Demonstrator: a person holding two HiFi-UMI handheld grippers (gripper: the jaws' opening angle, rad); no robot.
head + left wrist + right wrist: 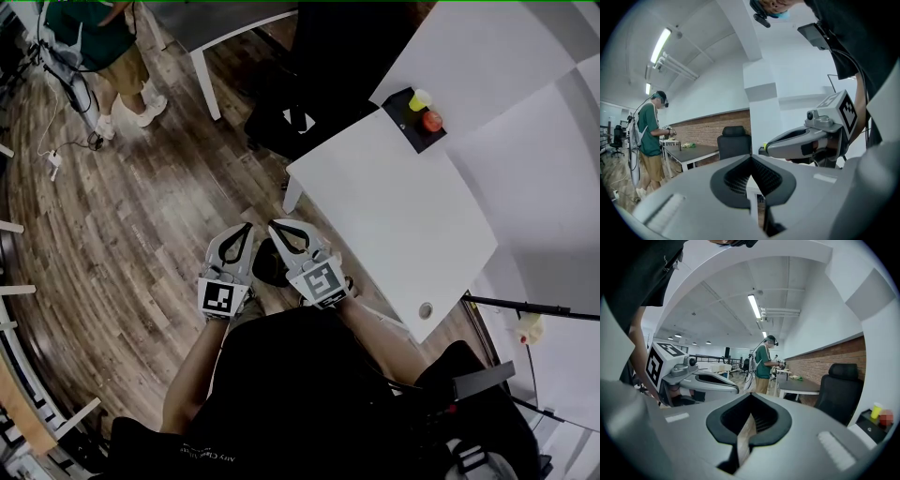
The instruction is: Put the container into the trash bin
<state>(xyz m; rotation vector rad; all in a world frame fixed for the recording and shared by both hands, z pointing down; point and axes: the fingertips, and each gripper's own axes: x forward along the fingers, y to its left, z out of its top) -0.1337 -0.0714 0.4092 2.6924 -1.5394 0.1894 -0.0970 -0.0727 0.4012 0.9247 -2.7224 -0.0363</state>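
Grey left gripper and grey right gripper are hanging beside the white counter, both with jaws closed on nothing; the yellow container is standing on a black box at the counter's far end.

No legible text or numbers, white print on the black shirt too blurred to read

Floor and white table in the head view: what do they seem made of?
The floor looks like brown wood planks, or wood-look laminate: streaky grain, visible plank seams, slight sheen. The white table has a smooth, matte top with no grain, probably laminate or painted board.
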